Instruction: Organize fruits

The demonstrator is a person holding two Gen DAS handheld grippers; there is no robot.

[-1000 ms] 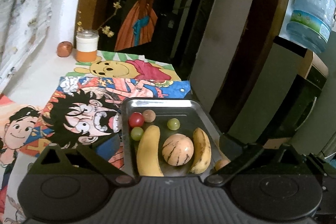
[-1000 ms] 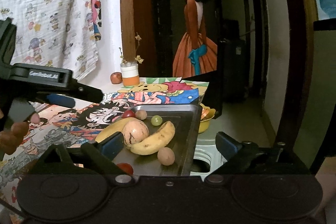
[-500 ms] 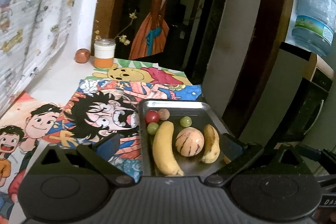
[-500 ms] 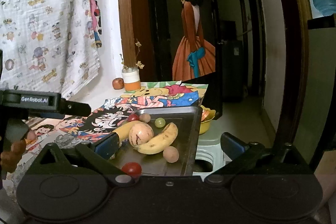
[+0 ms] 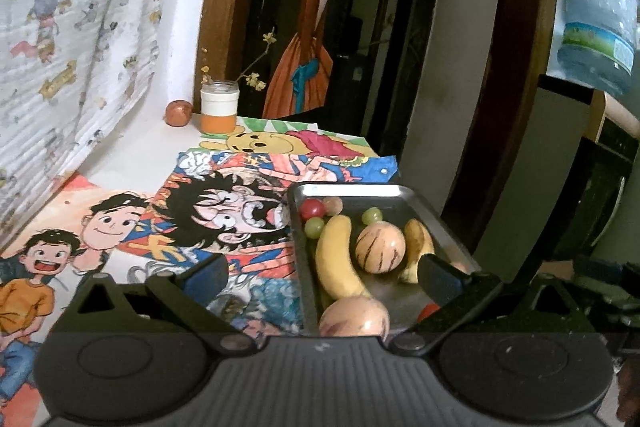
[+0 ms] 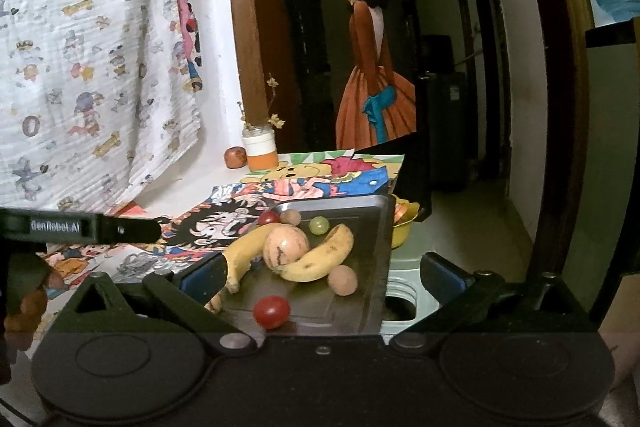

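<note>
- Both the left tongs [image 5: 322, 273] and the right tongs [image 6: 322, 273] gape wide, holding nothing.
- Bananas [image 6: 320, 259] lie in the tray [image 6: 380, 247] (a tomato [image 6: 272, 311] nearest).

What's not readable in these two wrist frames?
- Left wrist view: near end of the metal tray is cut off by the left tongs body; the red fruit there is mostly hidden behind one finger.
- Right wrist view: a pale striped fruit at the tray's near corner is almost wholly hidden by a finger of the right tongs.
- Right wrist view: contents of the yellow bowl are hidden behind the tray edge.
</note>
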